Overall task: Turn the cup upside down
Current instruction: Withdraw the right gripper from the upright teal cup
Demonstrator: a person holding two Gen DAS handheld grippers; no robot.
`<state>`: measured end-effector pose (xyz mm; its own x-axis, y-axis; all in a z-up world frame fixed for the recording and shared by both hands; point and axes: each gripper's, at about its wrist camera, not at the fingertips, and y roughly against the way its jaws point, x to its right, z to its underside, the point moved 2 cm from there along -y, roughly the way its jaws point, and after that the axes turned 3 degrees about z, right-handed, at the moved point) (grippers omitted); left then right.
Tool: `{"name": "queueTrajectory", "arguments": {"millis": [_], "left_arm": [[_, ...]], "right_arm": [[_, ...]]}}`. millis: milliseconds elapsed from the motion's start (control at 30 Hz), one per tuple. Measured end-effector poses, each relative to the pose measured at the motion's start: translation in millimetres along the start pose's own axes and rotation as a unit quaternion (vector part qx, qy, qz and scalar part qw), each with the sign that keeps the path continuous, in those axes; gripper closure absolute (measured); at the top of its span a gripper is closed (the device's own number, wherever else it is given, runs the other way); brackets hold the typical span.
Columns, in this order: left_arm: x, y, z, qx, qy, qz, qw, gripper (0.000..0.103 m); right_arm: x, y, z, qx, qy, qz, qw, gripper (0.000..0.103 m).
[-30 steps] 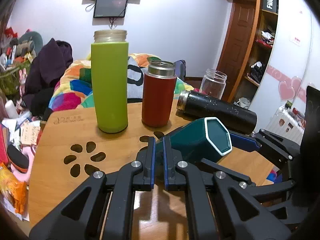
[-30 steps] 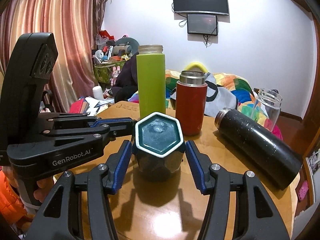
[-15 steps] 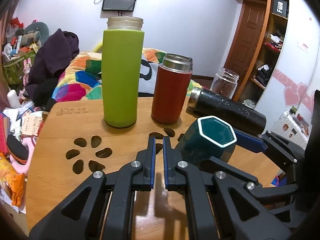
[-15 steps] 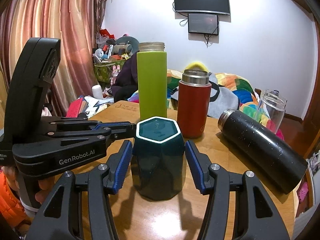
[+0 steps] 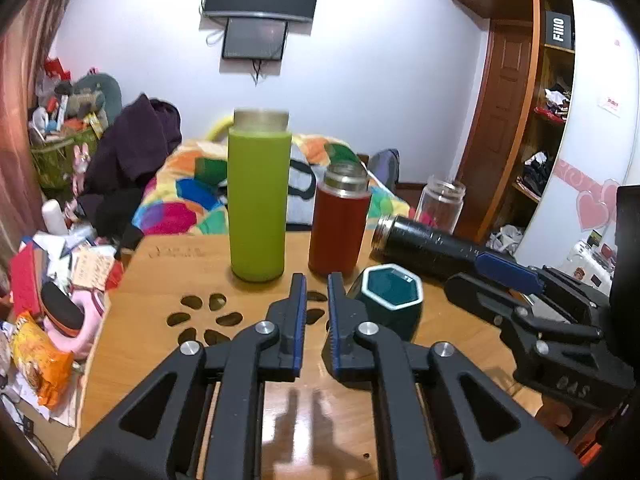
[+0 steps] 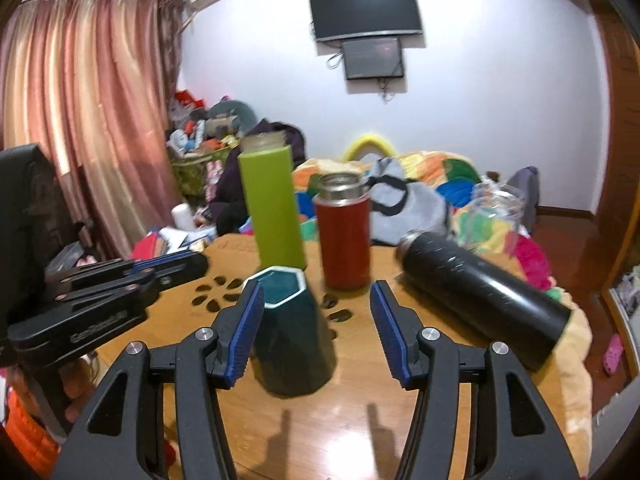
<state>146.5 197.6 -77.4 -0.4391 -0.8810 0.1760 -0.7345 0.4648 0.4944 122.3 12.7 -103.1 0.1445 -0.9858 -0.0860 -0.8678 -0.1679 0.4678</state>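
A dark teal hexagonal cup (image 6: 292, 332) with a white-edged hexagonal top face stands on the round wooden table (image 6: 460, 400); it also shows in the left wrist view (image 5: 390, 300). My right gripper (image 6: 316, 308) is open, its blue pads on either side of the cup, the left pad close to it, the right pad well apart. My left gripper (image 5: 317, 292) is shut and empty, just left of the cup. The right gripper shows in the left wrist view (image 5: 504, 272), the left gripper in the right wrist view (image 6: 120, 292).
A tall green bottle (image 5: 259, 196) and a red flask (image 5: 339, 224) stand behind the cup. A black flask (image 6: 484, 296) lies on its side to the right, with a glass jar (image 5: 440, 204) behind. Flower-shaped cutouts (image 5: 204, 316) pierce the table. Clutter lies on the floor at the left.
The cup went from tilted in the right gripper to standing on the table. The right gripper opened and let go of it. Both grippers drew back and up.
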Motion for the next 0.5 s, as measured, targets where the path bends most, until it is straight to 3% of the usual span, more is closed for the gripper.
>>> {"name": "queueTrajectory", "arguments": {"millis": [133, 200, 433, 500], "left_arm": [[6.9, 16.7, -5.6, 0.026, -0.002, -0.010, 0.9996, 0.074], [10.1, 23.7, -7.4, 0.037, -0.004, -0.015, 0.9992, 0.059], [24.8, 54.1, -13.0, 0.086, -0.016, -0.046, 0.9951, 0.022], [25.8, 63.3, -13.5, 0.100, -0.012, -0.055, 0.9933, 0.005]], "right_arm": [[5.4, 17.4, -8.4, 0.017, -0.011, 0.018, 1.000, 0.048], [5.9, 26.5, -13.0, 0.028, -0.010, 0.034, 0.999, 0.041], [-0.4, 65.5, -27.3, 0.073, -0.012, 0.065, 0.995, 0.015], [-0.6, 72.4, -30.2, 0.078, -0.014, 0.070, 0.994, 0.008]]}}
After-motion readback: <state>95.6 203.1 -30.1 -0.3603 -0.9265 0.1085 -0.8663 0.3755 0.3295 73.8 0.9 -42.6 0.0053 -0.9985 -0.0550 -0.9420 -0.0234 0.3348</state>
